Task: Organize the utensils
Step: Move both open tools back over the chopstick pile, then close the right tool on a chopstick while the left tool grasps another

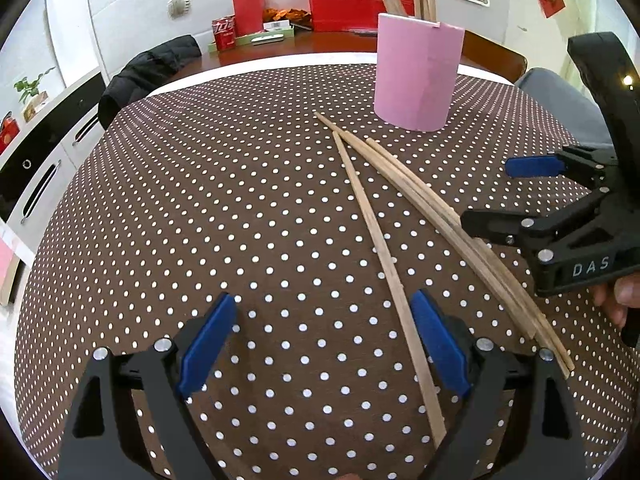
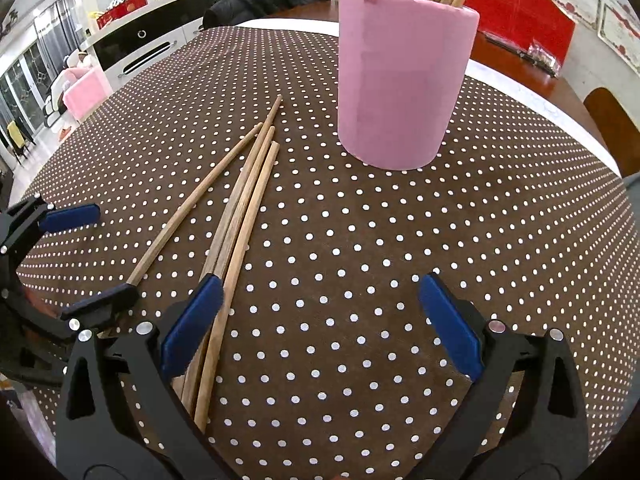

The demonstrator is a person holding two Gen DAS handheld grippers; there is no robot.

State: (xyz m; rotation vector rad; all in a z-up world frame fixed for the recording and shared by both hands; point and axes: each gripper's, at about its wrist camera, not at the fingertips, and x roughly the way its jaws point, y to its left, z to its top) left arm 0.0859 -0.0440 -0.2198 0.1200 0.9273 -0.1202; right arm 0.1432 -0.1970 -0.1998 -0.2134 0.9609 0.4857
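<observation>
Several wooden chopsticks (image 1: 416, 196) lie loose on the brown polka-dot tablecloth (image 1: 240, 220); they also show in the right wrist view (image 2: 240, 208). A pink cylindrical holder (image 1: 418, 74) stands behind them with several chopsticks upright in it, and shows close in the right wrist view (image 2: 404, 80). My left gripper (image 1: 324, 344) is open and empty, low over the cloth, with one chopstick (image 1: 384, 264) running between its fingers near the right pad. My right gripper (image 2: 320, 328) is open and empty; its left pad (image 2: 192, 328) lies over the chopstick bundle. Each gripper shows in the other's view.
A black jacket (image 1: 148, 72) hangs on a chair at the table's far side. Red boxes (image 1: 360, 4) and a red can (image 1: 224, 32) sit on a wooden desk behind. A white and black cabinet (image 1: 44, 152) stands at the left. The cloth's edge curves around the holder.
</observation>
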